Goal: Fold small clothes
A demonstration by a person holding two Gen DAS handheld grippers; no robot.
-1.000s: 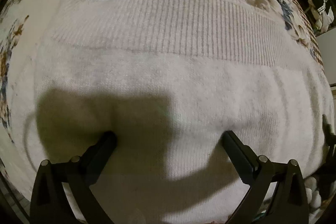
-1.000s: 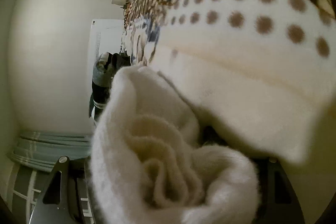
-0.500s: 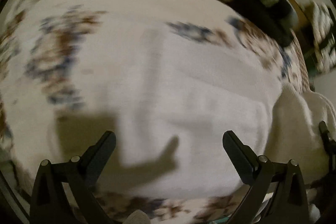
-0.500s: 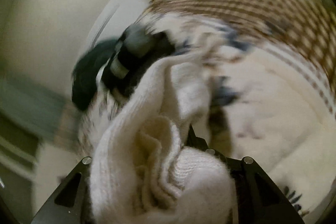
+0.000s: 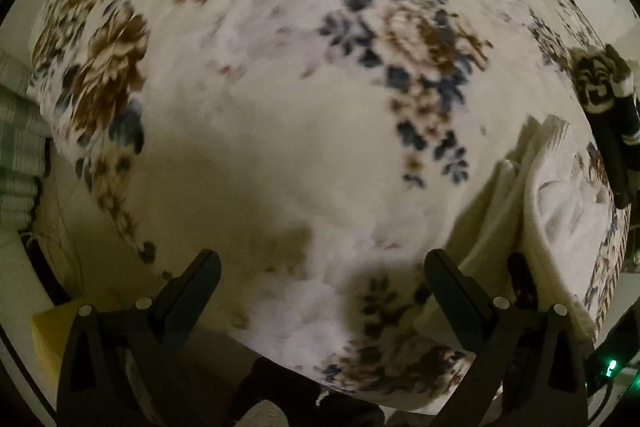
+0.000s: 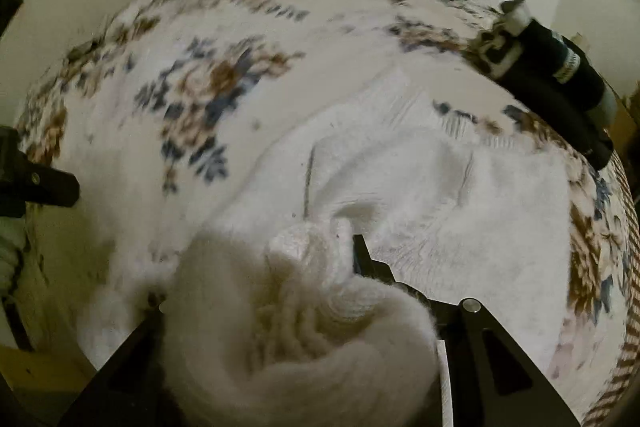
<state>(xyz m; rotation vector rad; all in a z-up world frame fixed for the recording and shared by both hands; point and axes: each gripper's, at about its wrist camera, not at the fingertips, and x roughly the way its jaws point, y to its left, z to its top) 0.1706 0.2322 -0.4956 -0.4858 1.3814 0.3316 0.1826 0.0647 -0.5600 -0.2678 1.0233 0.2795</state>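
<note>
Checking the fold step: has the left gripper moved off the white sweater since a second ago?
Yes. The left gripper then hovered over the white sweater; now only the floral blanket lies beneath it, with the sweater at the view's right edge.

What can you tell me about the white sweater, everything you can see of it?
The white sweater is a soft, fuzzy knit with a ribbed band along one edge. Most of it lies rumpled on the flowered blanket, not yet folded flat. One bunched part is between the fingers of the right gripper, whose jaws are opening. The left gripper is open and clear of it.
</note>
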